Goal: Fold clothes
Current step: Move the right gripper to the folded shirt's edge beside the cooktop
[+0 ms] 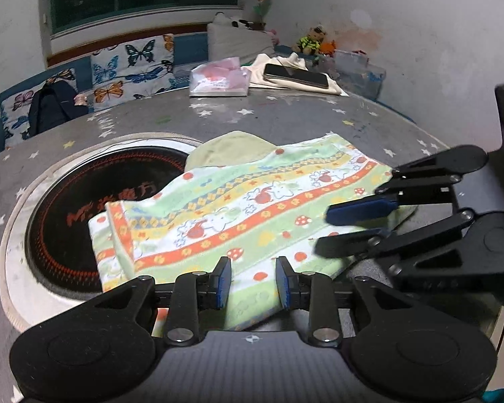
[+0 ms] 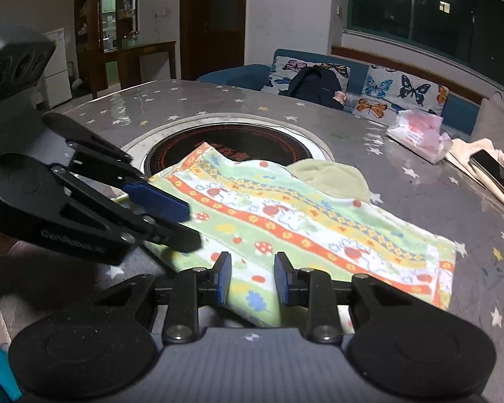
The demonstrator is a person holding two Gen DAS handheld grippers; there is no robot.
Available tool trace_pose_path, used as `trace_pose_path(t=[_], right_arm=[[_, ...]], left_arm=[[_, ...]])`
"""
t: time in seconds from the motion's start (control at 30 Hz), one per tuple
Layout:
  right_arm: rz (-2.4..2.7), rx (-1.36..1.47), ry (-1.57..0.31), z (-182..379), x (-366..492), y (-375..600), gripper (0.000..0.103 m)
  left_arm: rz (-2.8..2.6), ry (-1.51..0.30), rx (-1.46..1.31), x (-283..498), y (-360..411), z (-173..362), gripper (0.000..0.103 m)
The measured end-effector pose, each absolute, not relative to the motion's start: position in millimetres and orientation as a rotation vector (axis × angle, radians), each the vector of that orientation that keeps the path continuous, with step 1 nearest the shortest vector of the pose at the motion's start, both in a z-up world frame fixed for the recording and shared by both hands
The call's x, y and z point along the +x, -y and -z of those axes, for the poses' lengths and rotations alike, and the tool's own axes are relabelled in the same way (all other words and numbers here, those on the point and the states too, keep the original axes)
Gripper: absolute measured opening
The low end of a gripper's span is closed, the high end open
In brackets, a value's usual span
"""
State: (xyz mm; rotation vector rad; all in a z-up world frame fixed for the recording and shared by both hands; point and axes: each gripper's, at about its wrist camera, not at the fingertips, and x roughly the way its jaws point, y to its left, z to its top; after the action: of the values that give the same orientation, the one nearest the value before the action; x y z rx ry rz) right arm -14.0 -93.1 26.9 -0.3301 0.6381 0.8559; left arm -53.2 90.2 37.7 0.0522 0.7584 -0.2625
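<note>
Cloth (image 1: 245, 215) lies flat on surface (image 1: 285, 117), left end doubled over; more folds likely left. Left tool (image 1: 253, 283) and right tool (image 2: 253, 280) both gape over near edge, 6 o'clock.

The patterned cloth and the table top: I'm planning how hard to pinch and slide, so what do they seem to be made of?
The patterned cloth looks like soft terry cotton: matte, fuzzy, draping in loose folds. The table top seems covered in a glossy grey plastic sheet printed with stars; it reflects light, so it is probably slick. Neither can be confirmed by look alone.
</note>
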Motion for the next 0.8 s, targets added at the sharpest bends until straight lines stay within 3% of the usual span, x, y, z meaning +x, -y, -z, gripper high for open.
trace_pose_path(t=[0.27,0.47,0.8], right_arm=[[-0.785,-0.292,-0.655,-21,-11,128,0.028],[-0.761,-0.263,-0.671,-23,-8,147,0.035],[-0.712,-0.251,-0.691,-28,31,142,0.035]], left_arm=[[0.244,-0.754,0.017,-62,-101,-34,0.037],[0.237,-0.770,-0.033,-62,-117,-32,0.041],[0.220,-0.793,-0.091,-44,-139,-47,0.040]])
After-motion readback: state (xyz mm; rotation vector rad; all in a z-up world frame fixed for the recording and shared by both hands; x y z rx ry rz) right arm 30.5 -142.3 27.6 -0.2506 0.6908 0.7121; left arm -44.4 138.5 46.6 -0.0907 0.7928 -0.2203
